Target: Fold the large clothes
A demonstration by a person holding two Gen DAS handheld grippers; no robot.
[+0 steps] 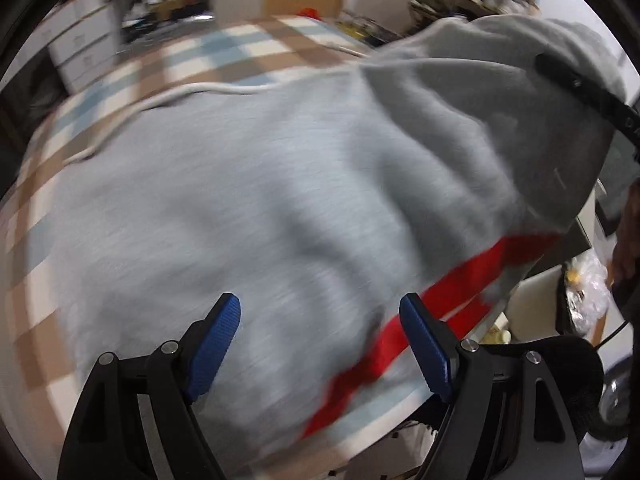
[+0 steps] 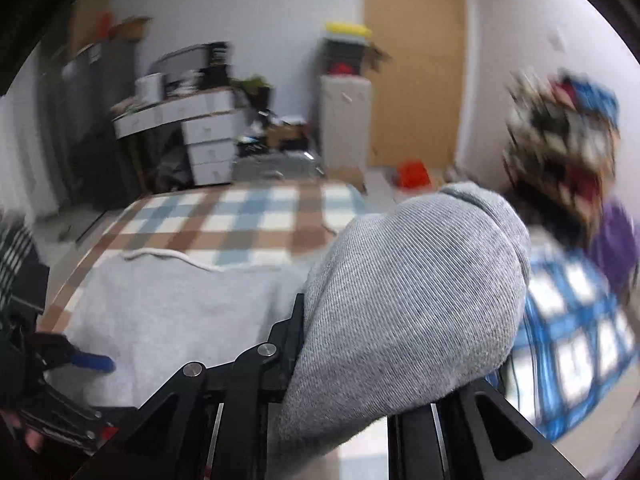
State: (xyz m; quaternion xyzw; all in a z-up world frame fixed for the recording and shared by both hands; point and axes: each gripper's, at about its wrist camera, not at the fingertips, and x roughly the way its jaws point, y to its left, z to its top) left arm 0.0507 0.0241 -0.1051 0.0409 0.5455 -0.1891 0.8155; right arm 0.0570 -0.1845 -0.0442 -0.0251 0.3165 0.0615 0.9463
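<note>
A large light-grey hoodie [image 1: 240, 184] with a red stripe [image 1: 472, 276] lies spread on a brown, blue and white checked blanket [image 1: 248, 48]. Its white drawstring [image 1: 200, 90] trails along the far edge. My left gripper [image 1: 320, 308] hovers open just over the hoodie's near part, its blue pads wide apart with nothing between them. My right gripper [image 2: 380, 320] is shut on a fold of the hoodie's grey fabric [image 2: 420, 280], which is lifted off the blanket and drapes over its fingers. The left wrist view shows that raised fold [image 1: 500, 92] at the upper right. The picture is motion-blurred.
Beyond the blanket [image 2: 240, 216] stand white drawers [image 2: 208, 136], a tall narrow cabinet [image 2: 346, 120] and a wooden door [image 2: 412, 60]. A heap of patterned clothes [image 2: 560, 140] and a blue checked cloth [image 2: 568, 320] lie to the right. A red object [image 2: 412, 174] sits on the floor.
</note>
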